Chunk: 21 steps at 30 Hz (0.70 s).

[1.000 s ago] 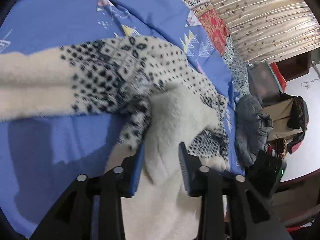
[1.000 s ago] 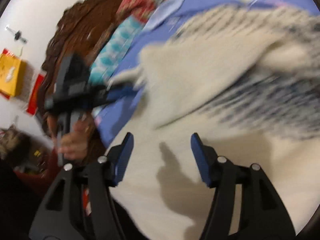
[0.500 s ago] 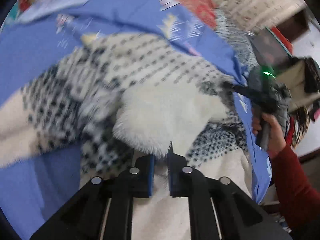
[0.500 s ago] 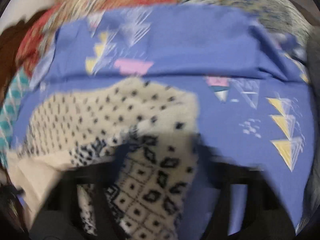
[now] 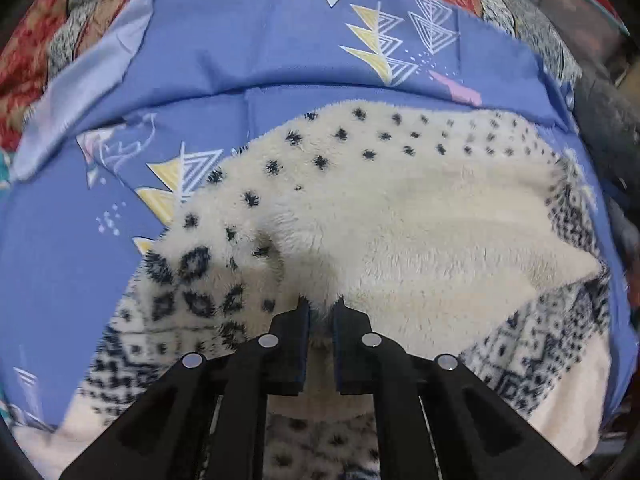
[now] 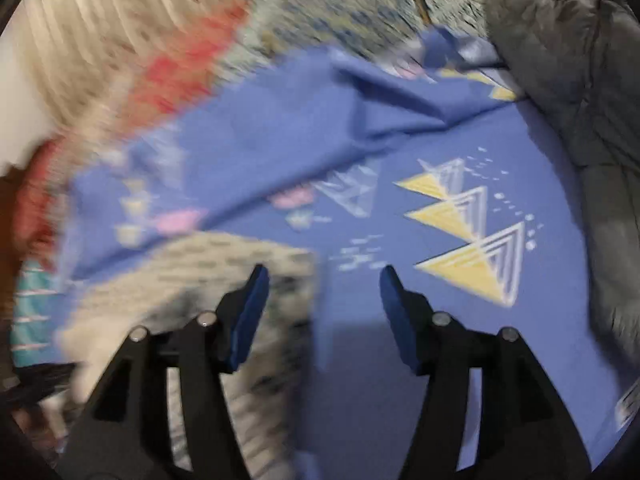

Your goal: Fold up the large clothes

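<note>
At the bottom of the left wrist view, left gripper [image 5: 320,304] nearly closed, fingers [image 5: 298,336] pinching a fold of the cream, black-dotted fleece [image 5: 420,224]. Beyond, fleece spread folded over on the blue sheet [image 5: 248,36] of the bed. In the right wrist view, right gripper [image 6: 324,276] with fingers [image 6: 248,312] opening, nothing pinched, fleece edge blurred just under the left finger. Farther off, a grey jacket [image 6: 568,52] at the sheet's edge.
</note>
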Each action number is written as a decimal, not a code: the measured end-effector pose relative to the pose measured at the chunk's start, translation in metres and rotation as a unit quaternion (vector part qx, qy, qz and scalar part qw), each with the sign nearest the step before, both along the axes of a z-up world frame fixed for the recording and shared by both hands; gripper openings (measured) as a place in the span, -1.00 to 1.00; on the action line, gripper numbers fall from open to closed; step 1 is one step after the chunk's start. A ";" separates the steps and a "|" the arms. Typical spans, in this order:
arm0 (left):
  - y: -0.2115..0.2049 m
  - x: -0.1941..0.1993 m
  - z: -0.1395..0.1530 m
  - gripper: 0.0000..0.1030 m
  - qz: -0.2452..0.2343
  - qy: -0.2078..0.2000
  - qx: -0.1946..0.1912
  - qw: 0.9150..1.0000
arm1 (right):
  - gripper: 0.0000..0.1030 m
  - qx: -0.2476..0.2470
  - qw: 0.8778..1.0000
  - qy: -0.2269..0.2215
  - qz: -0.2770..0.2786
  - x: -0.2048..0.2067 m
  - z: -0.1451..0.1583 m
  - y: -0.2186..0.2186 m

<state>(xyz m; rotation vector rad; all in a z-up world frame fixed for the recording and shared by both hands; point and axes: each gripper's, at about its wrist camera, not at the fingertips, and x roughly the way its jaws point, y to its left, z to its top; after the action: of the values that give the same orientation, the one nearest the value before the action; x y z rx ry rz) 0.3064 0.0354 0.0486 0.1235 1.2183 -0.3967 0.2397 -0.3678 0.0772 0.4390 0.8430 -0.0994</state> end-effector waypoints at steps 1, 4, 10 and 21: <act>0.002 0.001 0.001 -0.35 0.003 -0.002 -0.006 1.000 | 0.08 -0.017 0.999 0.002 0.045 -0.006 0.004 0.023; 0.012 0.004 0.004 -0.31 0.018 0.011 -0.018 1.000 | 0.08 -0.042 0.984 0.072 0.158 -0.014 -0.020 0.083; 0.063 -0.031 0.051 -0.30 0.028 -0.024 -0.021 0.999 | 0.19 -0.234 0.944 0.109 0.204 -0.079 -0.044 0.126; 0.271 -0.190 0.095 -0.29 0.227 -0.077 -0.065 0.969 | 0.26 -0.157 0.948 0.009 0.278 -0.070 0.053 0.247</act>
<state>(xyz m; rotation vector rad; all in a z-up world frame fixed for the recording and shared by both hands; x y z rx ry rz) 0.1169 0.3063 0.1439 -0.2328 1.0255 -0.0629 0.1694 -0.1213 0.1301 -0.1086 0.9240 0.2829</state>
